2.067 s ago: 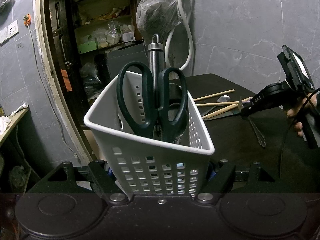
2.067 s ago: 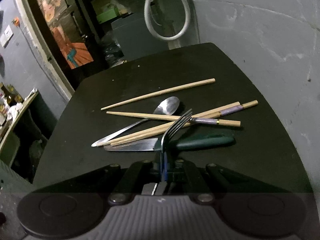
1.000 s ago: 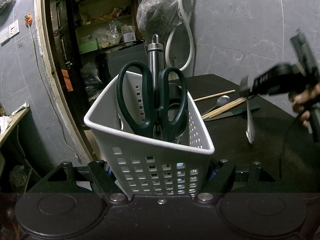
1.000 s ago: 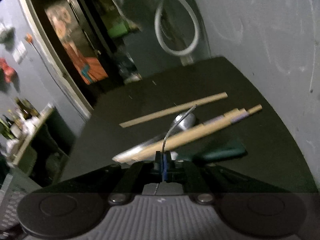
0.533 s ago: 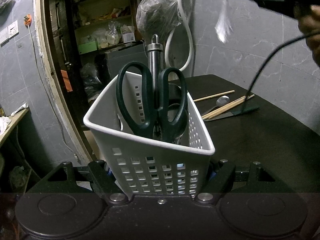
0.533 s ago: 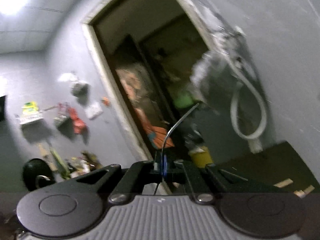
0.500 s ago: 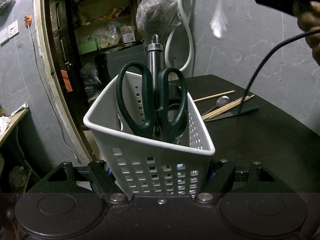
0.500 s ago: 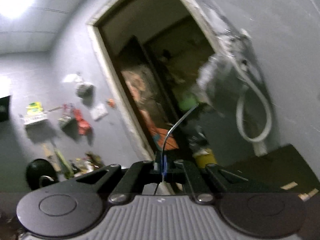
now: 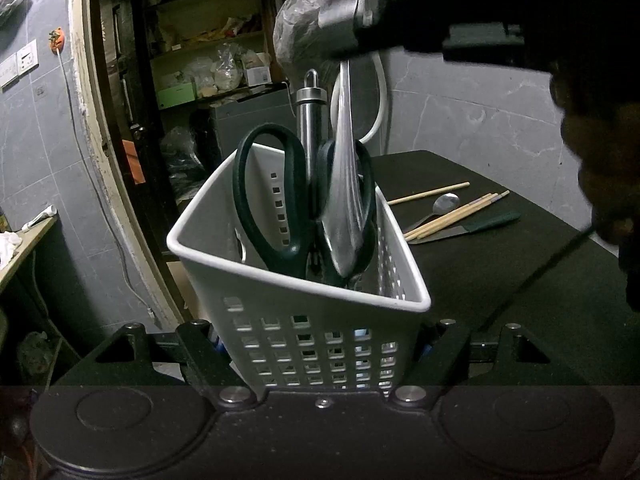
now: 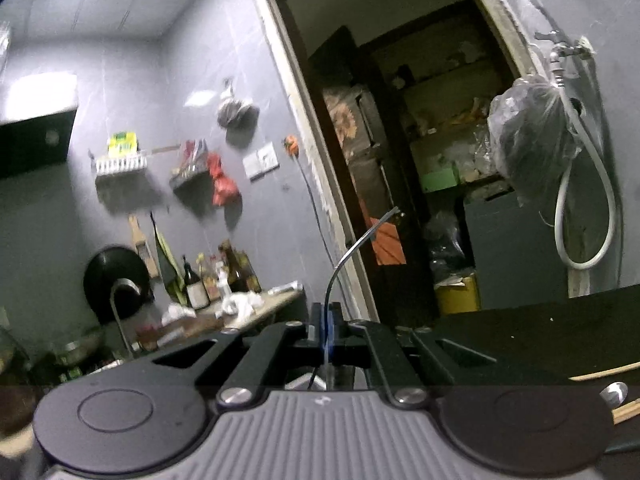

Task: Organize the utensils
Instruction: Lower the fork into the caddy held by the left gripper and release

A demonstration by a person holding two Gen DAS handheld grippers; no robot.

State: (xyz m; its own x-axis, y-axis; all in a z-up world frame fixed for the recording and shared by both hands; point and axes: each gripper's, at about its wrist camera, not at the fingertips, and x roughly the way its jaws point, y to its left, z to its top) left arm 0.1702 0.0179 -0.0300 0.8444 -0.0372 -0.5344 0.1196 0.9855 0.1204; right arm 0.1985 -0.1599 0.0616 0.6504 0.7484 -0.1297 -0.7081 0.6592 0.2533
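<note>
Left gripper (image 9: 320, 344) is clamped on the base of the white basket (image 9: 304, 280), one finger on each side, holding it upright at the near edge of the black table (image 9: 520, 280). Inside the basket stand green-handled scissors (image 9: 268, 192) and a steel handle (image 9: 310, 120) with a ring on top.

Right gripper (image 10: 326, 330) has its jaws pressed together on the fork (image 10: 352, 248). In the left wrist view the fork (image 9: 344, 200) hangs from that gripper above the basket, its lower end reaching down among the scissors handles; whether it touches them cannot be told. The image there is blurred.

On the table beyond the basket lie chopsticks (image 9: 452, 214), a spoon (image 9: 440, 204) and a green-handled knife (image 9: 472, 226), close together. A person's hand (image 9: 600, 140) shows dark at the right edge.
</note>
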